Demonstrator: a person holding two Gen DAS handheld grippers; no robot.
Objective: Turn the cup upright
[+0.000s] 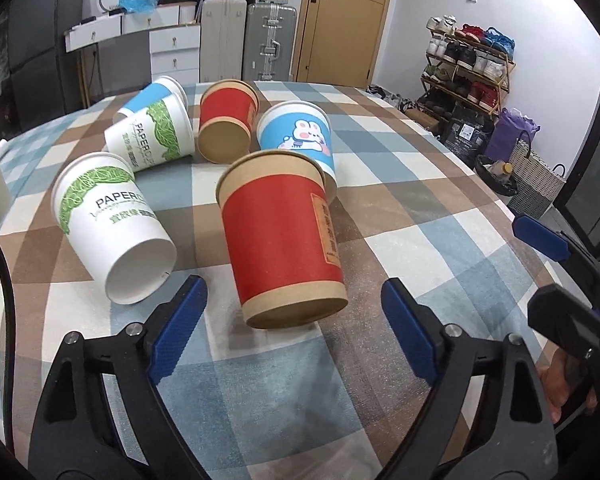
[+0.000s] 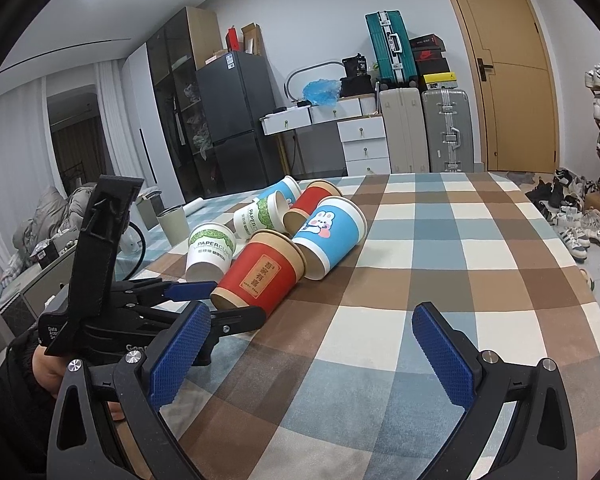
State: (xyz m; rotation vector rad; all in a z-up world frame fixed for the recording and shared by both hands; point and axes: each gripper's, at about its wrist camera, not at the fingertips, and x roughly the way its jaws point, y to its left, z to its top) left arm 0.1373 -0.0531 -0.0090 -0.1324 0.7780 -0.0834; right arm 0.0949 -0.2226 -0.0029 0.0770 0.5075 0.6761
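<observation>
Checked tablecloth [image 1: 400,184] holds six cups, apparently all tipped: two red [image 1: 284,240], two white [image 1: 108,224], two blue [image 1: 300,136]

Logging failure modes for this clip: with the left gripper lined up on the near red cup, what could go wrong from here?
1. The near red cup lies on its side, against the rabbit cup; lifting it may set that one rolling.
2. The left gripper is open around only the cup's base end, so a shallow pinch might slip or crush the paper.
3. The white Papercup lies close to the left finger and could get bumped.
</observation>
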